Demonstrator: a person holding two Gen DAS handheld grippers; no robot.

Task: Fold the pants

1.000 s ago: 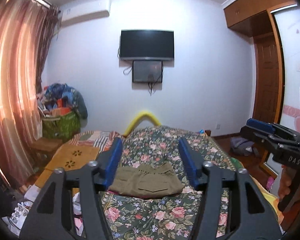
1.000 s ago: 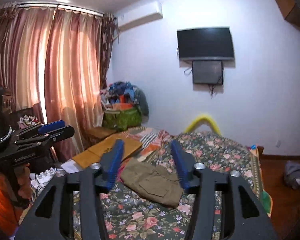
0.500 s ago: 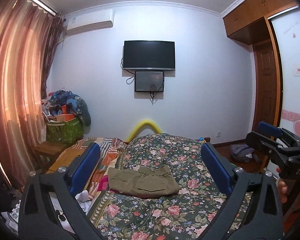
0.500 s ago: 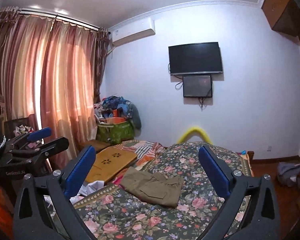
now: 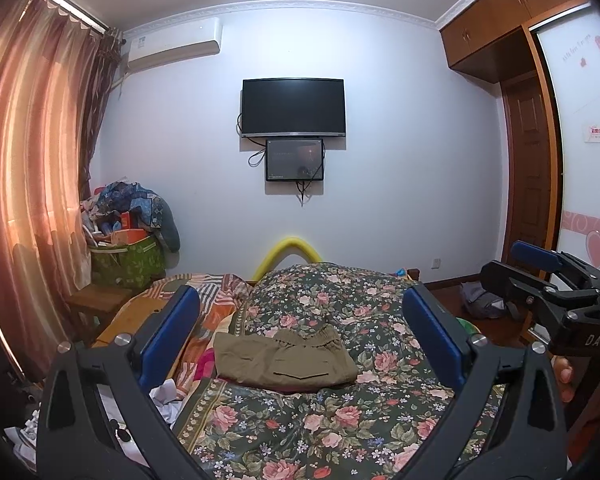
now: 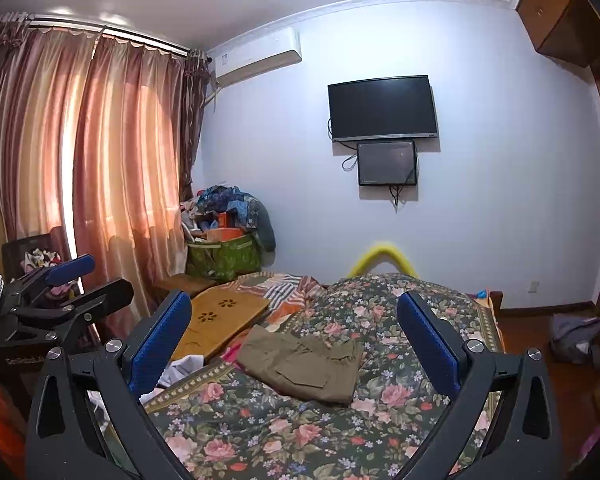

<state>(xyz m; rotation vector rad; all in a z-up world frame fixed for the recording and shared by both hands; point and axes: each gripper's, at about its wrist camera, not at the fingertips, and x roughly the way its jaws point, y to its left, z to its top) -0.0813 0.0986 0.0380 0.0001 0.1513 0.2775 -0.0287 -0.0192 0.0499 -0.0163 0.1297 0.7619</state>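
Left claw [image 5: 300, 332] and right claw [image 6: 294, 330] are both spread wide, their jaws having just been opening, nothing gripped. A careless regrasp could be expected to drag the loose top layer and undo the fold. Olive pants [image 5: 286, 362] are seen folded compact on the floral bedspread [image 5: 340, 420], waistband rumpled.

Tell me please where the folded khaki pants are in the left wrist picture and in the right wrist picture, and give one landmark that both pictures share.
Left wrist view: the khaki pants lie on the flowered bedspread, low and near the middle, between the open jaws.
Right wrist view: the pants lie low at the middle, again between the open jaws.
Shared landmark: the black wall television, above and behind the pants.
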